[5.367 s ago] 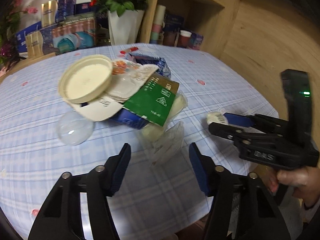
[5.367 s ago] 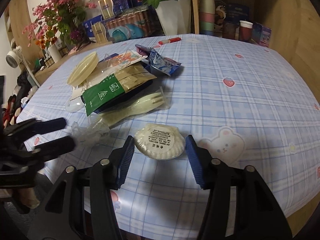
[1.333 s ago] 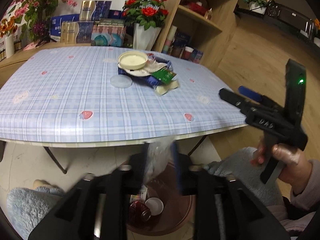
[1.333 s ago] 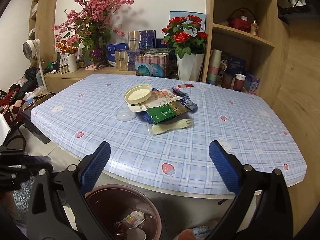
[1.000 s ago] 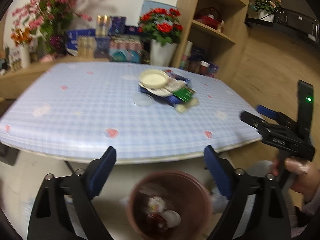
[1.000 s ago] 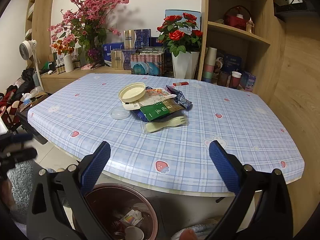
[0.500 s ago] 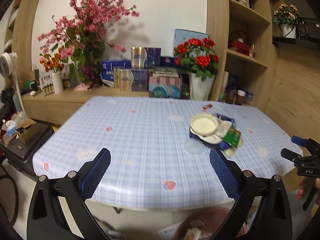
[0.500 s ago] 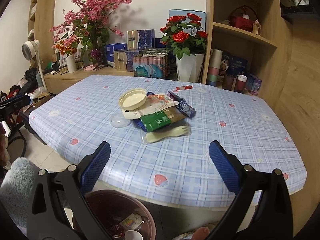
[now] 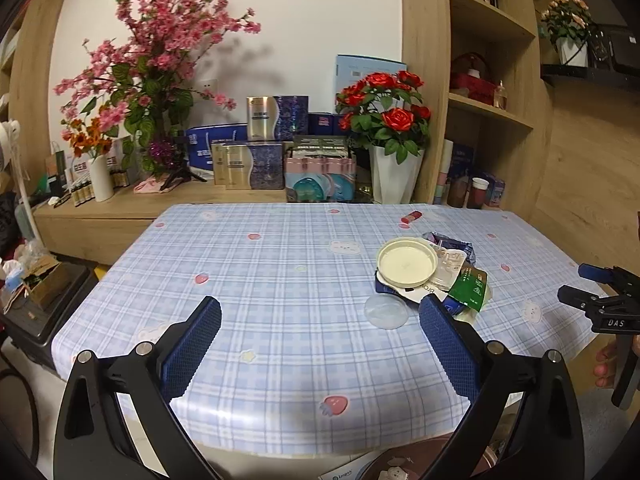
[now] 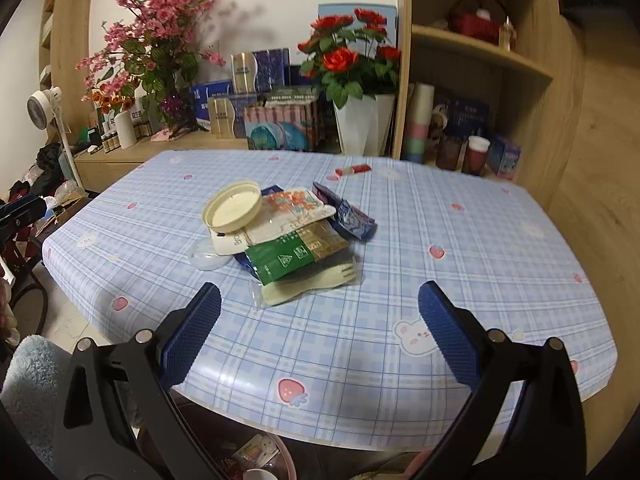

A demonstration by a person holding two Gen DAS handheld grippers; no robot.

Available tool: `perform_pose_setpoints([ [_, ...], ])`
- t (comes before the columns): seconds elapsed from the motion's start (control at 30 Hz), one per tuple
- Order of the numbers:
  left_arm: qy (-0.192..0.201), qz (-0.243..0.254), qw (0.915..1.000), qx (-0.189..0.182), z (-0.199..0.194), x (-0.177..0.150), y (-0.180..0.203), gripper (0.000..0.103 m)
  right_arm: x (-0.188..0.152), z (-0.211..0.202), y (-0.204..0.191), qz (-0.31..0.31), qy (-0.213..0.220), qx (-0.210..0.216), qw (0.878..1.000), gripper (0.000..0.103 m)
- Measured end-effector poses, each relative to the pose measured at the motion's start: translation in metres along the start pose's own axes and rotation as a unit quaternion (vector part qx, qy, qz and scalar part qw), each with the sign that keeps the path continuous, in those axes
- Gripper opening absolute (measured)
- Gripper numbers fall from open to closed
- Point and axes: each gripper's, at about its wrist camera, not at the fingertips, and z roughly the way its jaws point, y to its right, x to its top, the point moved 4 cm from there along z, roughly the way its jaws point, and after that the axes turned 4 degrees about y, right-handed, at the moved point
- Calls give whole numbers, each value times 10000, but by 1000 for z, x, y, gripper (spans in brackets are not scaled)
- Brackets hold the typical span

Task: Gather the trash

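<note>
A heap of trash lies on the checked table (image 9: 260,280): a cream lid (image 9: 407,261) (image 10: 233,204), a green packet (image 9: 468,286) (image 10: 288,258), a clear lid (image 9: 386,311), a blue wrapper (image 10: 348,216) and a wrapped plastic fork (image 10: 312,280). My left gripper (image 9: 319,312) hangs open and empty over the table's near edge, left of the heap. My right gripper (image 10: 319,296) is open and empty too, just short of the fork wrapper; it also shows at the right of the left wrist view. A brown bin (image 10: 248,456) with trash in it stands under the table edge.
A red tube (image 10: 354,169) lies at the table's far side. Behind it stand a white vase of roses (image 10: 360,124), gift boxes (image 9: 248,166) and wooden shelves (image 10: 480,52) with cups. A fan (image 10: 42,110) and clutter fill the floor at left.
My left gripper let go of the clear wrapper over the bin, opened wide, and swung up from the bin toward the table. My right gripper moved closer to the heap.
</note>
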Motion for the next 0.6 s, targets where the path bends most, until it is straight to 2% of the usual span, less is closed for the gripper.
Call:
perform_pose_setpoints([
  [0.33, -544, 43, 9971, -524, 62, -12, 37, 97, -7, 40, 16, 17, -242, -160, 9996, 97],
  [0.47, -869, -130, 9914, -967, 100, -9, 55, 97, -10, 56, 24, 72, -365, -146, 9992, 97],
  [0.6, -1245, -6, 9827, -1371, 154, -8, 83, 97, -9, 70, 31, 178, -424, -123, 9989, 97],
])
